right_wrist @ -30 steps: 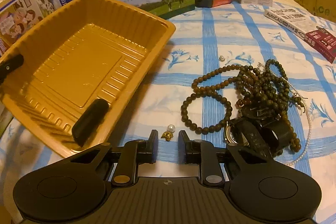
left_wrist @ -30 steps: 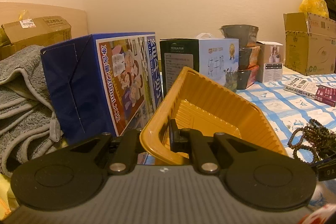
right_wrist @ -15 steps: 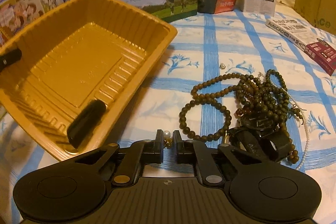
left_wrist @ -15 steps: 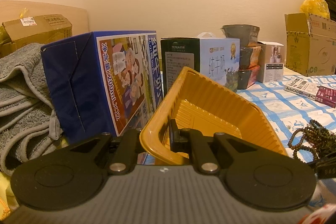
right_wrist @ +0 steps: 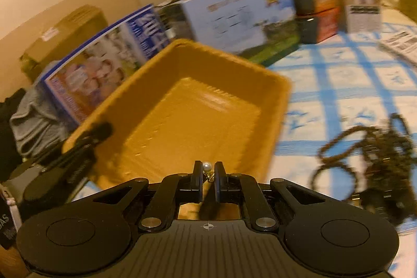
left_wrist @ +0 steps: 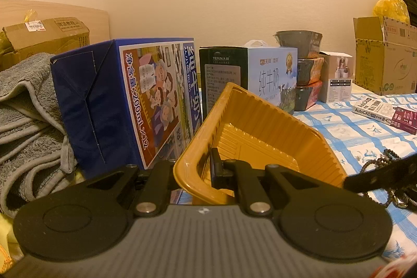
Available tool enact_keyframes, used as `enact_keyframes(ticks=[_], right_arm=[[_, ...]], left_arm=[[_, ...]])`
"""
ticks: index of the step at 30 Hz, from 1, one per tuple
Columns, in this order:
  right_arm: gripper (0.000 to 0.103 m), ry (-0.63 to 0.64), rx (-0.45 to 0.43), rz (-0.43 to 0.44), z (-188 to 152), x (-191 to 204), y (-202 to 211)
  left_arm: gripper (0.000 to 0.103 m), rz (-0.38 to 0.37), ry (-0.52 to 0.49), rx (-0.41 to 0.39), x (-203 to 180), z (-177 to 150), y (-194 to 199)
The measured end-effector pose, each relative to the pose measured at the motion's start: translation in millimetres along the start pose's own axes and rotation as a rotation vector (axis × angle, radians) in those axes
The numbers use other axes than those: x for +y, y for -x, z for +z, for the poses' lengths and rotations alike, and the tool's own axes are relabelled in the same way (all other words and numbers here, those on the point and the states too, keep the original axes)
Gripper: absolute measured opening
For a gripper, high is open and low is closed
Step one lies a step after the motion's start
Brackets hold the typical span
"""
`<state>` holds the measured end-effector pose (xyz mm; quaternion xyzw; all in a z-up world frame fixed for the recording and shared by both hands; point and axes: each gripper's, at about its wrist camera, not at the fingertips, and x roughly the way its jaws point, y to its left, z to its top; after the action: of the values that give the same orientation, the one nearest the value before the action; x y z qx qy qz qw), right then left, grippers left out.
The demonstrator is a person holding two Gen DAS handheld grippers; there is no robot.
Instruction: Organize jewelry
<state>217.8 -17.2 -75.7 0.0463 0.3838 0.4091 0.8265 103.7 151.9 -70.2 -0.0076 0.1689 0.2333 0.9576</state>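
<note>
Now the yellow tray (right_wrist: 198, 106) sits tilted on the blue-checked cloth (right_wrist: 346, 85), its near rim pinched by the left gripper (left_wrist: 198, 171), clamped tight. The right gripper (right_wrist: 207, 177) hangs over the tray's near edge, closed on a pearl earring (right_wrist: 207, 167); blur hides how firmly, I think lightly. Dark bead strands (right_wrist: 365, 147) lie on the cloth. Carrying step: next calls for reaching further in, lowering, then releasing.
</note>
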Motion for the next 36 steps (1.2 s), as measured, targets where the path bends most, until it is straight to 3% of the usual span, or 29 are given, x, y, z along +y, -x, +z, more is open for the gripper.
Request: enact_keyframes(ticks=[7, 8, 9, 11, 17, 20, 26, 30, 36], right_arm=[[0.011, 0.008, 0.018, 0.046, -12, 21, -23], [0.021, 0.012, 0.016, 0.045, -13, 23, -23], [0.043, 0.016, 0.014, 0.042, -14, 24, -22], [0.059, 0.015, -0.016, 0.045, -15, 23, -14], [0.059, 0.002, -0.062, 0.004, -20, 5, 22], [0.059, 0.022, -0.073, -0.091, -29, -13, 44], [0.059, 0.043, -0.044, -0.366, -45, -63, 76], [0.058, 0.171, 0.003, -0.497, -51, -75, 73], [0.031, 0.303, 0.073, -0.532, -61, -69, 50]], left_arm=[[0.010, 0.000, 0.001, 0.000, 0, 0, 0], [0.010, 0.001, 0.001, 0.001, 0, 0, 0], [0.010, 0.001, 0.002, 0.002, 0, 0, -1], [0.010, 0.001, 0.003, 0.003, 0, 0, -1], [0.010, 0.001, 0.004, 0.003, 0, -1, -1], [0.010, 0.001, 0.006, 0.004, 1, -1, -1], [0.010, 0.005, 0.007, 0.006, 0, -1, -1], [0.010, 0.006, 0.005, 0.006, 0, -1, -1], [0.010, 0.007, -0.002, 0.007, -1, 0, -1]])
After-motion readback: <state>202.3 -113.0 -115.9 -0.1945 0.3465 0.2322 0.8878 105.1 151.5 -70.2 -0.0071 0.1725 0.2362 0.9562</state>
